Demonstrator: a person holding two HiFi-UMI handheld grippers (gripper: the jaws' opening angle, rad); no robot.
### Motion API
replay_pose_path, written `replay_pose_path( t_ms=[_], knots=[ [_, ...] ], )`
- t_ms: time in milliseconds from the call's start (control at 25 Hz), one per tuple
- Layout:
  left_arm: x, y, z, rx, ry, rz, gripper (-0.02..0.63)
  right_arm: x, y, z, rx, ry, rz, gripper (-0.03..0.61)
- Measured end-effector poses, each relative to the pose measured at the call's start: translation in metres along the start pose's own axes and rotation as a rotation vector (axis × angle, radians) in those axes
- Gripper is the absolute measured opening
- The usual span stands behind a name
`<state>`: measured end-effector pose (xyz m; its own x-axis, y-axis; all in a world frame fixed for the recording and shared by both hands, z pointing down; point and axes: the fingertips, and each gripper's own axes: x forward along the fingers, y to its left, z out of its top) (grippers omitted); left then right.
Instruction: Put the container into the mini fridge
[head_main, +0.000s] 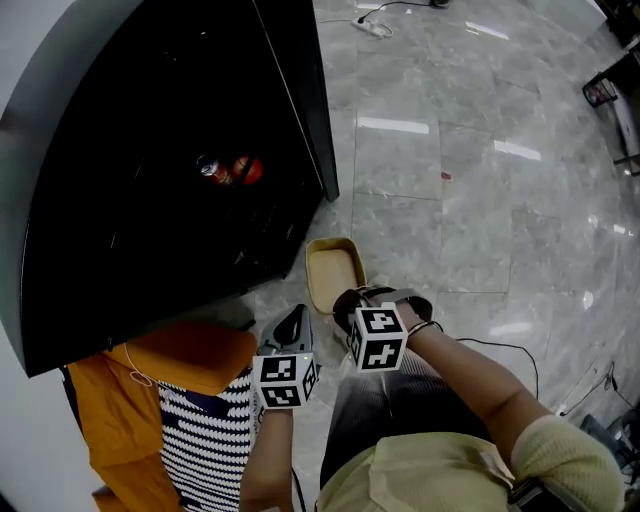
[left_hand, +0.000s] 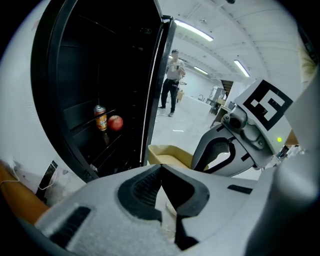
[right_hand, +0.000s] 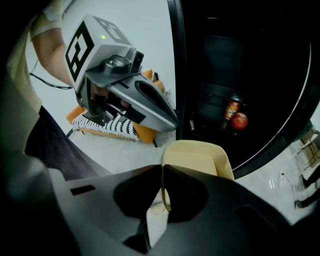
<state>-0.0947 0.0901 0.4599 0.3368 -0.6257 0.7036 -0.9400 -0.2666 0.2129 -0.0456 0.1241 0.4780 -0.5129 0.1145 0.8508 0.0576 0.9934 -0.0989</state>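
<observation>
The beige container (head_main: 335, 270) hangs open side up just in front of the open mini fridge (head_main: 150, 180). My right gripper (head_main: 345, 298) is shut on its near rim; in the right gripper view the jaws (right_hand: 162, 170) pinch the thin wall of the container (right_hand: 200, 157). My left gripper (head_main: 296, 314) is beside it on the left, shut and empty, its tips (left_hand: 161, 167) just short of the container (left_hand: 170, 155). Inside the dark fridge a can (head_main: 212, 170) and a red apple (head_main: 247, 170) sit on a shelf.
The fridge door (head_main: 300, 90) stands open, edge toward me, just left of the container. An orange bag with striped cloth (head_main: 190, 400) lies on the floor below the fridge. A person (left_hand: 172, 82) stands far off. Cables (head_main: 380, 20) run over the marble floor.
</observation>
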Motion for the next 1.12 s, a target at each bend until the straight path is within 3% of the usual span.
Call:
replay_pose_path(
  t_ms=[160,600,1120],
  knots=[
    [0.019,0.015,-0.004,0.013,-0.012,0.037,0.021,0.015,-0.014,-0.008,-0.03,0.003,0.016,0.038],
    [0.063,0.047,-0.032,-0.109,0.005,0.102,0.021,0.061,-0.057,-0.033,-0.11,0.033,0.049,0.038],
    [0.107,0.069,-0.057,-0.157,-0.016,0.167,0.021,0.131,-0.098,-0.051,-0.204,0.051,0.044,0.038]
  ],
)
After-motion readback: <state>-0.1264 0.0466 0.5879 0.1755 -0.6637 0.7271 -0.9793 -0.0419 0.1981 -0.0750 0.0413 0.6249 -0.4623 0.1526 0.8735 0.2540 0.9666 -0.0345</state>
